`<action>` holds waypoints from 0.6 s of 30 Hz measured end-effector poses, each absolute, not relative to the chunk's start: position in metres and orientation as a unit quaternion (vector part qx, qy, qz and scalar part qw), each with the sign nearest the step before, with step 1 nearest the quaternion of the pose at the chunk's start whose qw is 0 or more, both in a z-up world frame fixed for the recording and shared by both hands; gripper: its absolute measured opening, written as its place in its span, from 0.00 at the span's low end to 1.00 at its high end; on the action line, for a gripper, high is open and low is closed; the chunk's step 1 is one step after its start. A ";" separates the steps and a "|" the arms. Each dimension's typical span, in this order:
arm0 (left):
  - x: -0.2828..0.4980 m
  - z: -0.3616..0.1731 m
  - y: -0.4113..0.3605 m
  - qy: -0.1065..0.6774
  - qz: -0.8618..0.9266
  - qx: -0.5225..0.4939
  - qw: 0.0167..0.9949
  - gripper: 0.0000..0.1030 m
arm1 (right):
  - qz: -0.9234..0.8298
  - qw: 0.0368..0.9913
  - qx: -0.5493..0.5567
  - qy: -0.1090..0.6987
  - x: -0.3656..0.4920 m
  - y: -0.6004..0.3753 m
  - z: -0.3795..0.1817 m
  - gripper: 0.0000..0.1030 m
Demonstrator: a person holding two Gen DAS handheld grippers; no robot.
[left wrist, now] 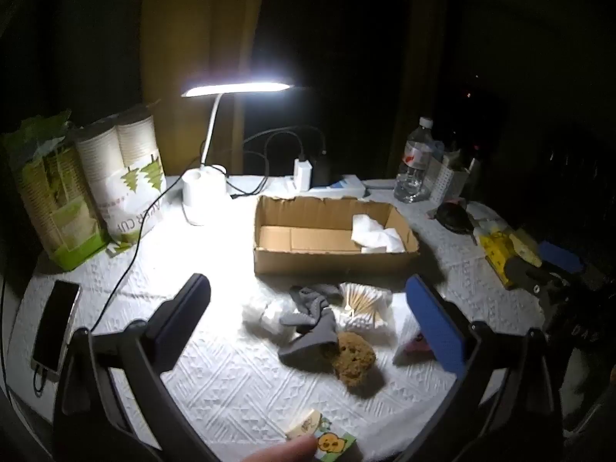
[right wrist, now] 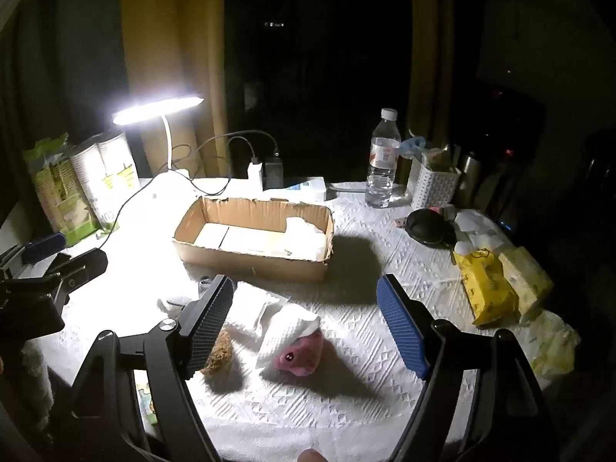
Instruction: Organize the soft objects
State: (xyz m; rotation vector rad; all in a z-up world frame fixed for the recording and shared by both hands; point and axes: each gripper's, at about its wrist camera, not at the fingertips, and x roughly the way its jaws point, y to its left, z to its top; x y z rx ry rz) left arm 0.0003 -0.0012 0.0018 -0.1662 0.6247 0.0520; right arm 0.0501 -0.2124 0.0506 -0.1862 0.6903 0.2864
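Note:
An open cardboard box [left wrist: 331,260] stands mid-table with white tissue [left wrist: 375,235] in its right end; it also shows in the right wrist view [right wrist: 250,260]. In front of it lie a grey cloth [left wrist: 312,319], a pack of cotton swabs [left wrist: 362,302], white cotton pads [left wrist: 269,313], a brown sponge [left wrist: 354,358] and a pink plush toy [right wrist: 300,354] under a white paper towel [right wrist: 287,329]. My left gripper [left wrist: 308,308] is open and empty above the pile. My right gripper [right wrist: 308,308] is open and empty above the plush toy.
A lit desk lamp [left wrist: 235,88], paper cup sleeves [left wrist: 115,169] and a phone [left wrist: 54,323] are on the left. A water bottle [right wrist: 381,158], white basket [right wrist: 433,184], black pouch [right wrist: 427,227] and yellow wipes pack [right wrist: 485,288] are on the right. A small carton [left wrist: 319,433] lies near the front edge.

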 end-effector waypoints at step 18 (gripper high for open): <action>-0.007 0.009 -0.001 0.308 0.014 -0.087 0.947 0.99 | 0.146 0.923 -0.082 0.348 0.045 -0.212 0.048 0.78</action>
